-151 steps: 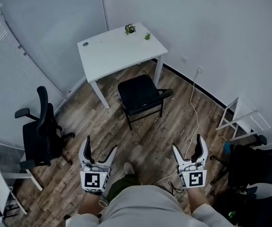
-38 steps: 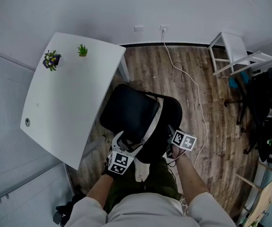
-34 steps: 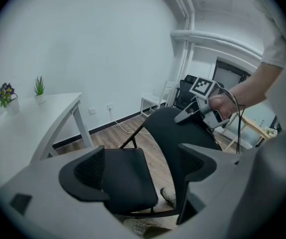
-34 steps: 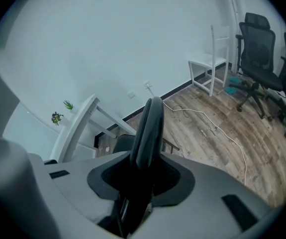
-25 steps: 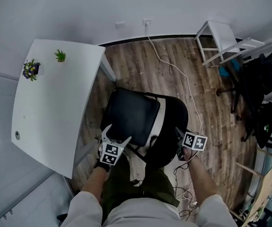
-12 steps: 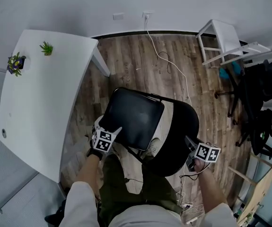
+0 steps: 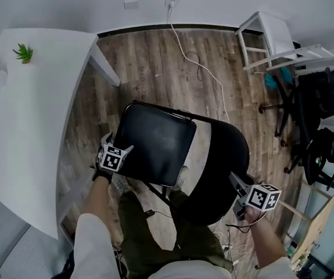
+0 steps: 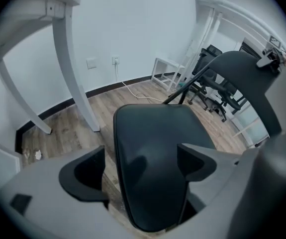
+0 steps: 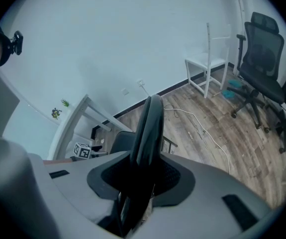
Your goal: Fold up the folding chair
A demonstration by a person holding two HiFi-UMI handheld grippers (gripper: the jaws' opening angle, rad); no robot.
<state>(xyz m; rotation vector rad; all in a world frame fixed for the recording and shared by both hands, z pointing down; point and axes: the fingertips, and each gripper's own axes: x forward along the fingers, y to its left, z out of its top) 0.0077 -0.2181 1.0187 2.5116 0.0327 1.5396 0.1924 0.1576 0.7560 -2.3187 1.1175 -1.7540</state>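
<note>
Our right gripper (image 7: 237, 183) has its fingers clenched on the black backrest (image 7: 222, 173) of the folding chair (image 7: 172, 156). Our left gripper (image 7: 118, 144) has its fingers released, with the seat (image 7: 155, 150) edge between them. The chair stands unfolded on the wood floor (image 7: 155, 63), with the white tabletop (image 7: 27, 115) just beside it and a cable (image 7: 198, 65) and office chairs (image 7: 320, 95) beyond.

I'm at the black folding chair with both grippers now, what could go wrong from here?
1. The left gripper has its jaws open around the edge of the black padded seat, not pressing it, so the seat may slip out when lifted.
2. The right gripper is shut on just the rim of the black rounded backrest; the chair might twist in that grip.
3. The white table stands close beside the chair; the swinging seat could knock its leg.
</note>
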